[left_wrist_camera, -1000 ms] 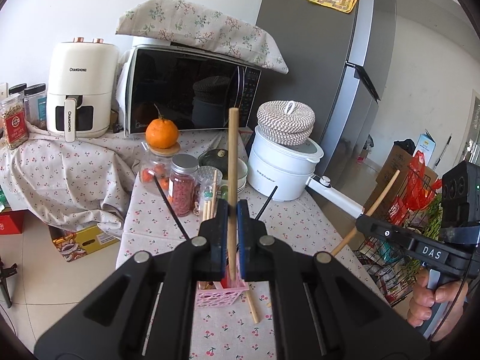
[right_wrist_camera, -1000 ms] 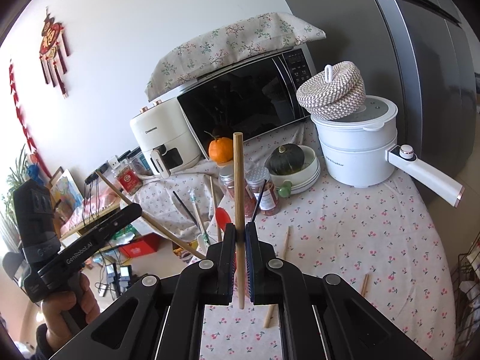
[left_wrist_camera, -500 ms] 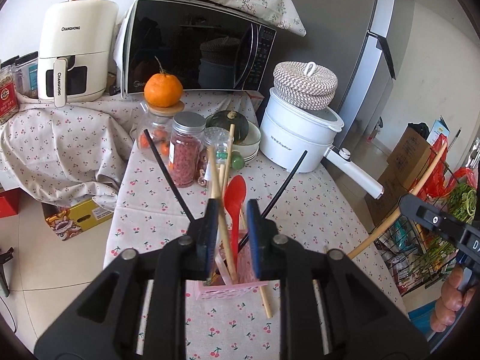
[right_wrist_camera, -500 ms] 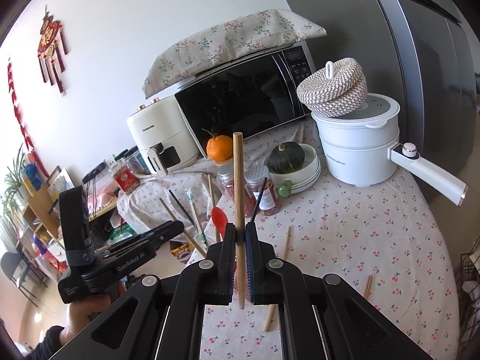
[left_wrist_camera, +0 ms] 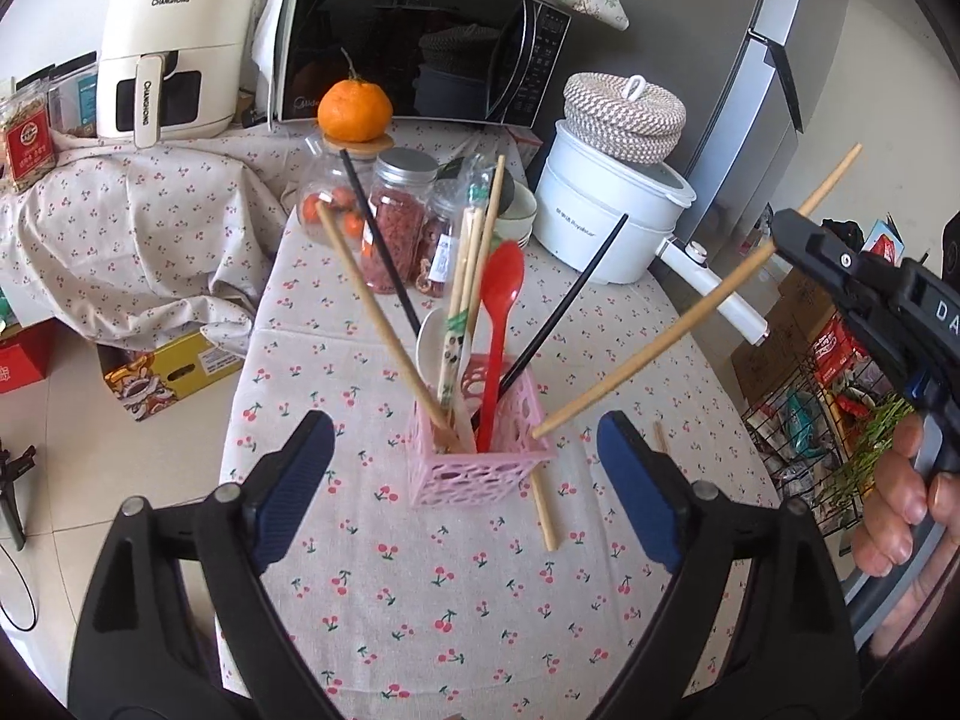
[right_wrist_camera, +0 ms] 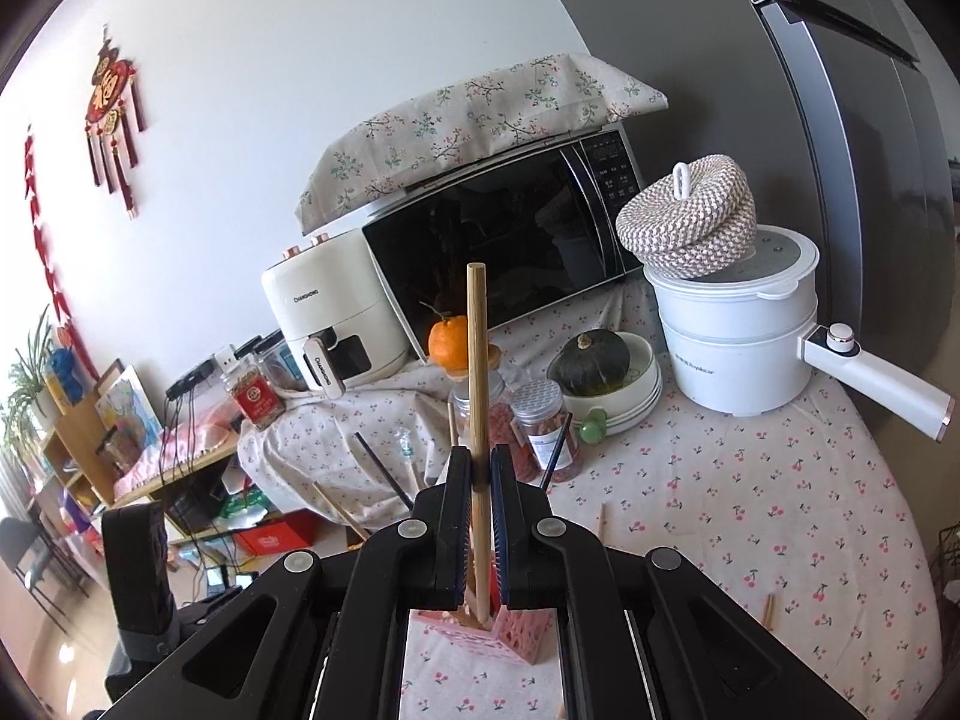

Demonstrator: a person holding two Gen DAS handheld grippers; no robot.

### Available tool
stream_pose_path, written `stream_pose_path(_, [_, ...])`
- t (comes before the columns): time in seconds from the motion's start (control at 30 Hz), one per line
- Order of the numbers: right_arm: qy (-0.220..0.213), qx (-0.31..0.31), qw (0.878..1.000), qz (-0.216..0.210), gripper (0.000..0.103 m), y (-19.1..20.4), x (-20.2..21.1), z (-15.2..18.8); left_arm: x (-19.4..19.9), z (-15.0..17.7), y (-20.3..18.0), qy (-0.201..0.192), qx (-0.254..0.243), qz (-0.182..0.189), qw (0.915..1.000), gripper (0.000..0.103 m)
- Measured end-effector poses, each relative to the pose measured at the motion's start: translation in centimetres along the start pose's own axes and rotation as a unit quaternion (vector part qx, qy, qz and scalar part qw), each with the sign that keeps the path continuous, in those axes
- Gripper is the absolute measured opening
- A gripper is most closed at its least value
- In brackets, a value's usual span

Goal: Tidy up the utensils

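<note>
A pink lattice utensil basket (left_wrist_camera: 480,456) stands on the cherry-print tablecloth (left_wrist_camera: 450,600). It holds a red spoon (left_wrist_camera: 501,294), a white spoon, black chopsticks (left_wrist_camera: 378,240) and several wooden chopsticks, one (left_wrist_camera: 372,312) leaning left. My left gripper (left_wrist_camera: 465,486) is open and empty, its blue pads either side of the basket. My right gripper (right_wrist_camera: 478,474) is shut on a wooden chopstick (right_wrist_camera: 477,360); its lower tip is at the basket's right rim (right_wrist_camera: 516,630). In the left wrist view that chopstick (left_wrist_camera: 690,324) slants down to the basket. A loose wooden chopstick (left_wrist_camera: 543,510) lies beside the basket.
Behind the basket stand glass jars (left_wrist_camera: 399,216), an orange (left_wrist_camera: 355,111), a squash in bowls (right_wrist_camera: 591,363), a white pot with a long handle (right_wrist_camera: 744,348), a microwave (left_wrist_camera: 420,42) and an air fryer (left_wrist_camera: 174,54). More loose chopsticks (right_wrist_camera: 600,525) lie on the cloth. A fridge stands at right.
My left gripper has let its wooden chopstick go into the basket, opened wide and pulled back. My right gripper has brought its chopstick's lower tip to the basket.
</note>
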State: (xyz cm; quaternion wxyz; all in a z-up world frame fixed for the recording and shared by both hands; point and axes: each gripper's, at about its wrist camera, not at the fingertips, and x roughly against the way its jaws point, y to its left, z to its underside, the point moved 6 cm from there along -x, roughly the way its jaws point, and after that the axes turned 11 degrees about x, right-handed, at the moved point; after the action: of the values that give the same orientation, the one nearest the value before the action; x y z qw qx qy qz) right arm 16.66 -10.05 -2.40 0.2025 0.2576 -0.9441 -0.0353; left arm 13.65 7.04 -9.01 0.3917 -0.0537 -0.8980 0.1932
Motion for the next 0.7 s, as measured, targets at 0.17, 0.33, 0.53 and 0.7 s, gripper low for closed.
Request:
stream_pose_path(0.17, [-0.007,0.018,1.000,0.012,0.007,0.3,-1.4,0.3,0.2,1.4,1.1,0.015,-0.011,-0.018,0.9997,0.091])
stream_pose_path(0.33, [0.005,0.038,0.999,0.024,0.007,0.8,-3.2,0.8,0.3,2.1,2.0,0.024,-0.011,-0.025,0.9993,0.093])
stream_pose_path(0.53, [0.018,0.063,0.997,0.036,0.007,1.7,-4.8,1.7,0.3,2.3,2.7,0.028,-0.004,-0.027,0.9992,0.093])
stream_pose_path(0.7, [0.018,0.043,0.999,0.011,0.042,1.9,-4.8,1.8,0.5,2.2,2.7,0.025,0.000,-0.024,0.9994,0.093])
